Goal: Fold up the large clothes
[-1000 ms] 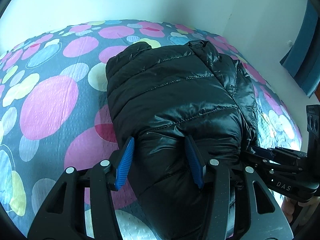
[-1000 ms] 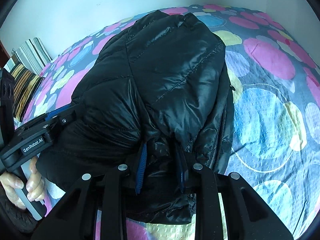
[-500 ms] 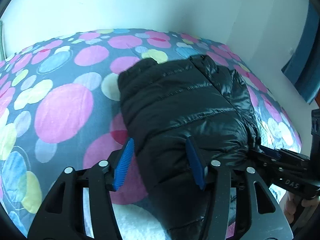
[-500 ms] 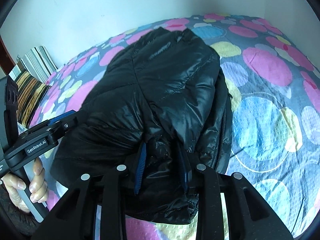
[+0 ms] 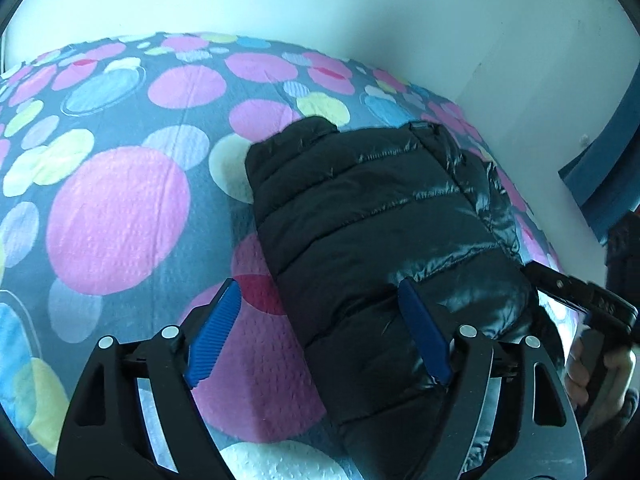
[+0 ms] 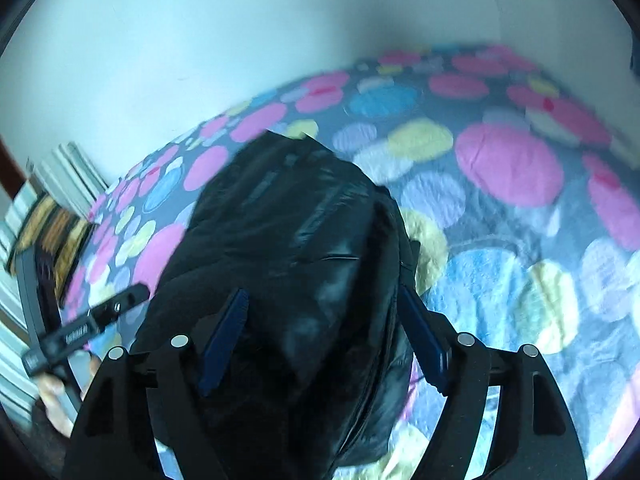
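Observation:
A black quilted puffer jacket (image 5: 380,208) lies folded into a compact bundle on a bedspread (image 5: 120,216) of coloured circles. My left gripper (image 5: 320,328) hovers over the jacket's near left edge. Its jaws are opening: the left pad is over bare bedspread and the right pad rests beside the jacket's top. In the right wrist view, which is blurred, the jacket (image 6: 288,232) fills the middle. My right gripper (image 6: 324,336) straddles its near end, jaws opening and wide, pads not pressing. Each view shows the other gripper (image 5: 576,300) (image 6: 84,328) at its edge, held by a hand (image 5: 600,372).
A white wall (image 5: 320,8) runs behind the bed. A blue panel (image 5: 600,160) stands at the far right in the left wrist view. Striped bedding (image 6: 44,216) lies at the bed's left end in the right wrist view. Bedspread (image 6: 508,168) lies open around the jacket.
Both grippers spread their jaws and let go of the jacket's near fold. Both drew back, so the jacket looks smaller and farther. The right wrist view is blurred now.

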### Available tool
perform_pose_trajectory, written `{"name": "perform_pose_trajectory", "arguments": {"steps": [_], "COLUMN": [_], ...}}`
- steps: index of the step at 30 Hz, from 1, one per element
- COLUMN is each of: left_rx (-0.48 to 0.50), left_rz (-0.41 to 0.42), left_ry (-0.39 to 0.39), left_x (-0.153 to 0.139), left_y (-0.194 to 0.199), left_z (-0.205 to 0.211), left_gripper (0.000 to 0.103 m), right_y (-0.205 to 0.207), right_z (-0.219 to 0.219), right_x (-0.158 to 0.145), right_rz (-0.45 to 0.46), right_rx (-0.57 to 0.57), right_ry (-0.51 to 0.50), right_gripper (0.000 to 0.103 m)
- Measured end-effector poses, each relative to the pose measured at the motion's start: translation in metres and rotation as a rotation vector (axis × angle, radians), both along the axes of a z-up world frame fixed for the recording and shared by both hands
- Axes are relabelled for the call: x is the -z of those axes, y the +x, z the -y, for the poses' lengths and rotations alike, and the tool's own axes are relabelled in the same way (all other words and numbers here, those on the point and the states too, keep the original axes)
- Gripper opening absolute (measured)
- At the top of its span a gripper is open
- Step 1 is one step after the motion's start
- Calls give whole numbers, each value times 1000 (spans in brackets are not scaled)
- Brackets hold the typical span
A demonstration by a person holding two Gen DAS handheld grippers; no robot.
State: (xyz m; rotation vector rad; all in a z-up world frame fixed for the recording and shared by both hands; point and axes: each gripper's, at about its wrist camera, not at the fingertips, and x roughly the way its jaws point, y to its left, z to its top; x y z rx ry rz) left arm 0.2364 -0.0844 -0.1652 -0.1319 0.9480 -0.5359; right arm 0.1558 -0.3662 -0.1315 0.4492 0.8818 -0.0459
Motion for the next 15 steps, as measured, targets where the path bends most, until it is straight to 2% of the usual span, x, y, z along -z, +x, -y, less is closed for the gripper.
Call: {"name": "perform_pose_trajectory", "arguments": {"steps": [6, 10, 15], "left_rx": [13, 29, 48], "left_rz": [-22, -41, -13], "left_ry": [-22, -42, 5], "left_x": [8, 13, 14], "left_y": [10, 16, 18], "left_z": [11, 22, 35], "left_gripper": [89, 90, 90], "right_y": [21, 22, 24], "right_z": [11, 15, 14], "right_x": [35, 51, 57], "right_rz": [-61, -65, -65], "right_rx": [-23, -30, -47], "right_ry": [88, 148, 158], "right_gripper": [85, 88, 90]}}
